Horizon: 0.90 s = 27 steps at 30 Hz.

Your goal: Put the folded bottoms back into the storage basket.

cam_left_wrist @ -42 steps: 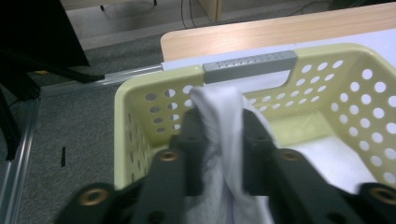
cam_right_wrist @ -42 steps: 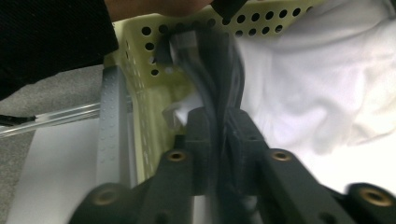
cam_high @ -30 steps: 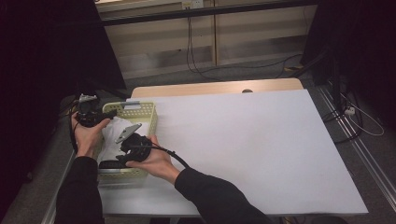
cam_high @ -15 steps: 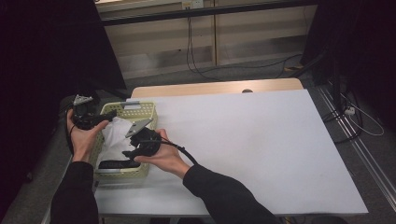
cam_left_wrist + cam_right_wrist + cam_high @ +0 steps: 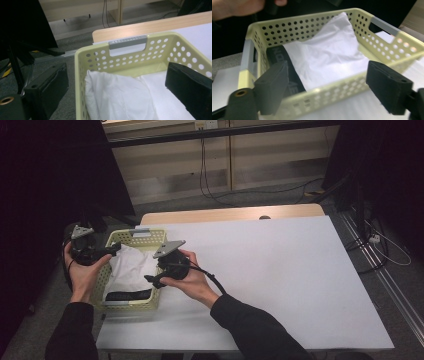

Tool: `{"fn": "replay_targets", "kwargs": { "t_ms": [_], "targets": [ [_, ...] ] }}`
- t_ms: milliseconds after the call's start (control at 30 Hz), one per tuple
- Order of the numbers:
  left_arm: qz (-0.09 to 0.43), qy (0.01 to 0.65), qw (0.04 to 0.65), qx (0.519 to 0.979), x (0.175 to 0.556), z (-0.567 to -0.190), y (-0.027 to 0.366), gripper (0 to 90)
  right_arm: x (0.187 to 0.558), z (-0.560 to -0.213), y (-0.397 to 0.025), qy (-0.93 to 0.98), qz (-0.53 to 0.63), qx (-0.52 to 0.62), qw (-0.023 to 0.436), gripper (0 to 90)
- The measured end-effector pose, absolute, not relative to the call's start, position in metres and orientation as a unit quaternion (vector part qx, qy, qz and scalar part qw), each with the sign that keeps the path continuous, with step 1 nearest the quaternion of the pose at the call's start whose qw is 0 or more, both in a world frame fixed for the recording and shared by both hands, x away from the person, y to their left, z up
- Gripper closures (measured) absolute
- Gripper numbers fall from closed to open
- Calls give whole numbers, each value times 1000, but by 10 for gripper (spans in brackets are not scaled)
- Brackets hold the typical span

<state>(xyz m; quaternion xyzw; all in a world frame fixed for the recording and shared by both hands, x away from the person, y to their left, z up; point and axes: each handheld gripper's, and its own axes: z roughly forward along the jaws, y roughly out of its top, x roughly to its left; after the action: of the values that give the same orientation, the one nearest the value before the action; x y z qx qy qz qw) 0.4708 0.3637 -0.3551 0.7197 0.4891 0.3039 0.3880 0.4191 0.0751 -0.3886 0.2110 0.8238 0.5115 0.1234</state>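
- Sitting at the left edge of the white table (image 5: pixel 280 270), in the left middle of the high view, is a pale yellow perforated basket (image 5: pixel 131 238) with grey handle strips at both short ends.
- Basket contents: a crumpled white cloth (image 5: pixel 131 266) fills most of the inside; a black item (image 5: pixel 126 295) lies along the near end, under the cloth's edge. White lettering shows on it in the right gripper view; unreadable.
- Left gripper (image 5: pixel 114 249): held in the left hand (image 5: pixel 82 272) at the basket's far left corner. In the left gripper view the jaws stand wide apart, one outside the basket's wall at lower left of the frame, the other over the inside at lower right. Nothing between them.
- Right gripper (image 5: pixel 150 280): held in the right hand (image 5: pixel 192 277) just beside the basket's right wall, jaws pointing towards the cloth. In the right gripper view the jaws are spread wide and hold nothing; the near basket wall runs across between them, cloth beyond.
- Neither gripper touches the cloth.
- Grey three-cornered plates visible on top of both grippers in the high view.
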Motion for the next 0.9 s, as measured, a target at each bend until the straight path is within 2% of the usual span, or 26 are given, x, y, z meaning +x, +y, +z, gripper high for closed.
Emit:
{"fn": "replay_targets", "kwargs": {
  "t_ms": [100, 400, 900],
  "targets": [
    [308, 486, 390, 719, 464, -354, 363, 34, 418, -391, 64, 822, 511, 217, 123, 133],
    [291, 475, 399, 729, 447, -357, 357, 47, 414, -394, 36, 813, 509, 248, 136, 111],
    [271, 457, 423, 734, 410, -369, 339, 71, 410, -404, 21, 814, 495, 273, 135, 97]
  ]
}}
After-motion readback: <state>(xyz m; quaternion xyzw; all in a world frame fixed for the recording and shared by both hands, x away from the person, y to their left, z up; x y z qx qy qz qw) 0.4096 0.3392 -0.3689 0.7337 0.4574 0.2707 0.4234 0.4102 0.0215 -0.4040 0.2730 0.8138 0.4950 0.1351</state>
